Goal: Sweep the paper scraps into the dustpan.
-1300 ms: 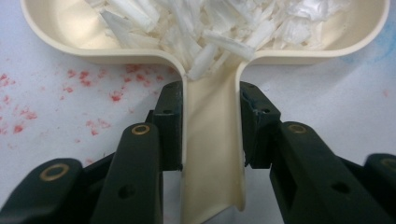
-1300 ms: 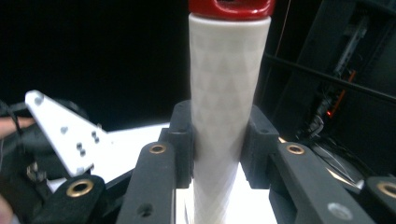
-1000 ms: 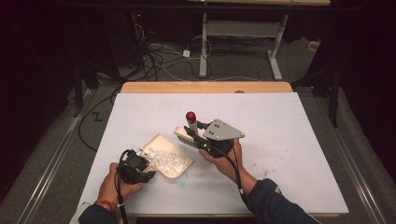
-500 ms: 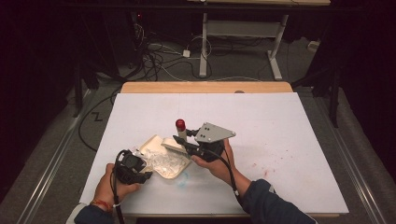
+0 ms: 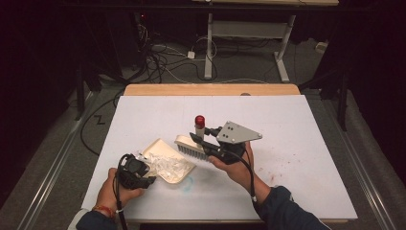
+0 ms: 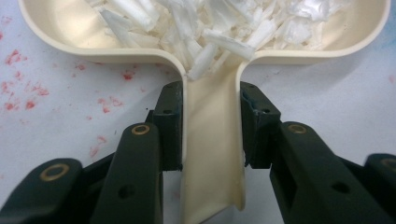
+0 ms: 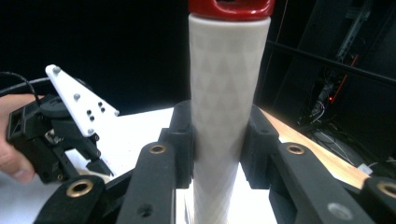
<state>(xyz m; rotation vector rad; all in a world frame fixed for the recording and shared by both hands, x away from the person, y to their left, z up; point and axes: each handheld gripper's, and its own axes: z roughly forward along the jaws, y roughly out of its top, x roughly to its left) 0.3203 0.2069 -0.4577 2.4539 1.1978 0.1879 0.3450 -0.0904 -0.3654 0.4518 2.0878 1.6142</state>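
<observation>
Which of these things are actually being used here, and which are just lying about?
In use: cream dustpan held by the left gripper, white shreds in it, brush held by the right gripper.

Lying about: floor cables, desk frame, red stains.

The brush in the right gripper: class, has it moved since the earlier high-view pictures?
Yes. The brush, clamped by its handle in the right gripper, first swung left toward the dustpan, then came slightly back right; its bristle head now sits at the dustpan's far edge.

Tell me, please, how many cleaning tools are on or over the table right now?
2: the cream dustpan lies on the table at front left, and the brush is held just to its right.
</observation>
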